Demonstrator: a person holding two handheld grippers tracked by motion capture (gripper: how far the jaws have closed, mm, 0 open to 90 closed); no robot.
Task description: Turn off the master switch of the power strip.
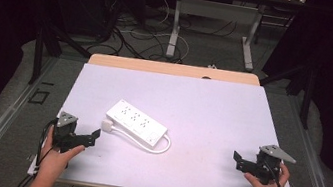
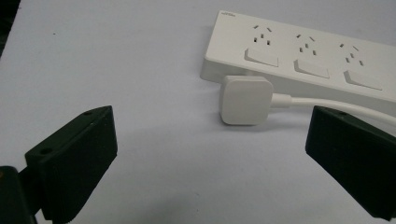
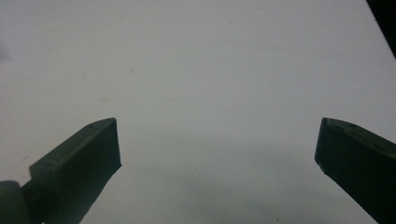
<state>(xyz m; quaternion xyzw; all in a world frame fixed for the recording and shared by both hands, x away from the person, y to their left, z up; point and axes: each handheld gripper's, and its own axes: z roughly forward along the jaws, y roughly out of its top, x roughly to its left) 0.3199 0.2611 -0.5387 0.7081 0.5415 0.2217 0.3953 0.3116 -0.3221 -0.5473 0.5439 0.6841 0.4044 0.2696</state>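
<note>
A white power strip (image 1: 136, 121) with three sockets lies on the white table sheet (image 1: 212, 111), a little left of the middle. Its white cable (image 1: 162, 148) loops round to a square white plug (image 1: 107, 125) lying flat by the strip's near left corner. My left gripper (image 1: 91, 138) is at the front left, open, its jaws wide apart and empty. In the left gripper view the plug (image 2: 246, 100) lies just beyond the jaws, in front of the strip (image 2: 303, 56). My right gripper (image 1: 240, 162) is at the front right, open and empty over bare sheet (image 3: 210, 79).
The sheet covers a wooden table whose far edge (image 1: 173, 68) shows. Beyond it are a grey floor with tangled cables (image 1: 133, 32) and the legs of another table (image 1: 175, 24). Metal rails (image 1: 3, 118) run along both sides.
</note>
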